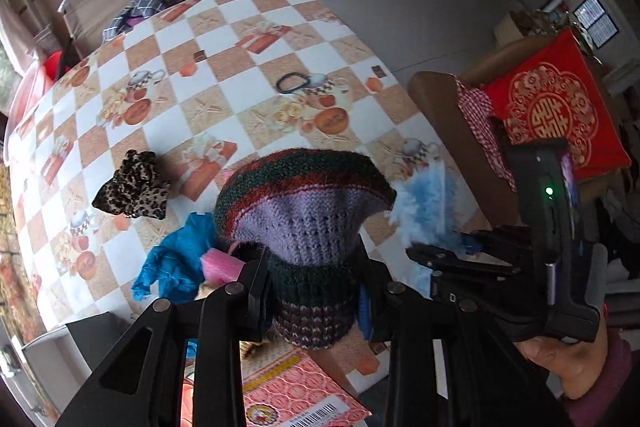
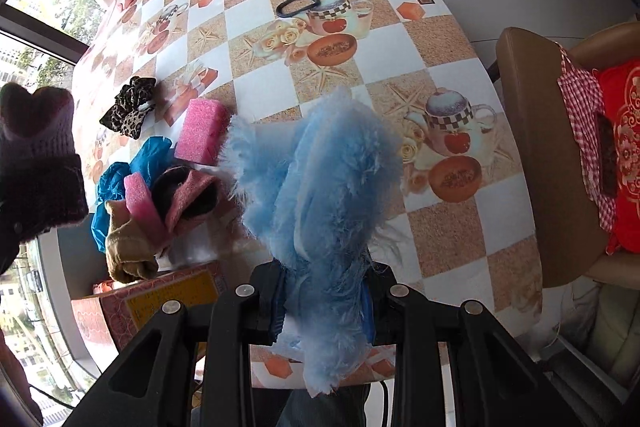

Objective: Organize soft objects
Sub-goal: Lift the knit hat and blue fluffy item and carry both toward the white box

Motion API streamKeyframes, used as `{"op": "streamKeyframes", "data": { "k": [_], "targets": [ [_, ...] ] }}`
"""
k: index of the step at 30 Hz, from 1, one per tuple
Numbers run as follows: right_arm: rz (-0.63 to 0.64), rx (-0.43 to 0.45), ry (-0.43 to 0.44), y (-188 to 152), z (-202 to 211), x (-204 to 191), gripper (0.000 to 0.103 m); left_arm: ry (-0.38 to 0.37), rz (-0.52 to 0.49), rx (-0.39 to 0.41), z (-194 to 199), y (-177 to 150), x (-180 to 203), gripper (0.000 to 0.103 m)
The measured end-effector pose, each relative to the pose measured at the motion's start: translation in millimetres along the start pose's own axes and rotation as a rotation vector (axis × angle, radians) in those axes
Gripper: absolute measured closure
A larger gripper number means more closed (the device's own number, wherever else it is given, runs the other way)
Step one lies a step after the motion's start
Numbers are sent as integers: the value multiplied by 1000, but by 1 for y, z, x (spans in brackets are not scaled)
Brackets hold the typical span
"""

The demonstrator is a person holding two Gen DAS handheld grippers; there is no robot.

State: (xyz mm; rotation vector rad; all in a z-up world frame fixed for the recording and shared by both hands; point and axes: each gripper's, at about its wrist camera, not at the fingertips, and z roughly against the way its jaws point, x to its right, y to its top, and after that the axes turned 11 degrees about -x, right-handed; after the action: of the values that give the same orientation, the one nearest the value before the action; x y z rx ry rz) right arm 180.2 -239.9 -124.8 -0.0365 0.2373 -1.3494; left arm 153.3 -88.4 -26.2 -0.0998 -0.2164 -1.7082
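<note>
The left gripper (image 1: 316, 291) is clamped on a knitted hat (image 1: 304, 223), held up above the checked table (image 1: 224, 99); its dark ribbed cuff sits between the fingers and its lilac, green and red crown flares outward. The right gripper (image 2: 324, 303) is clenched on a fluffy pale-blue cloth (image 2: 320, 179), which stands shaggy and crumpled beyond its fingers, above the table's near edge.
</note>
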Motion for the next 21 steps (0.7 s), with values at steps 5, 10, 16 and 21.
{"op": "streamKeyframes", "data": {
  "k": [5, 10, 16, 21],
  "targets": [
    [-25, 2, -10, -20, 8, 7, 73, -49, -101, 4, 6, -18, 30, 68],
    [-44, 14, -31, -39, 17, 13, 73, -74, -207, 7, 13, -37, 55, 68],
    [-63, 20, -49, -62, 23, 18, 73, -99, -305, 9, 17, -63, 74, 68],
    [-72, 7, -60, -80, 19, 18, 73, -112, -377, -2, 19, -87, 83, 68]
  ]
}}
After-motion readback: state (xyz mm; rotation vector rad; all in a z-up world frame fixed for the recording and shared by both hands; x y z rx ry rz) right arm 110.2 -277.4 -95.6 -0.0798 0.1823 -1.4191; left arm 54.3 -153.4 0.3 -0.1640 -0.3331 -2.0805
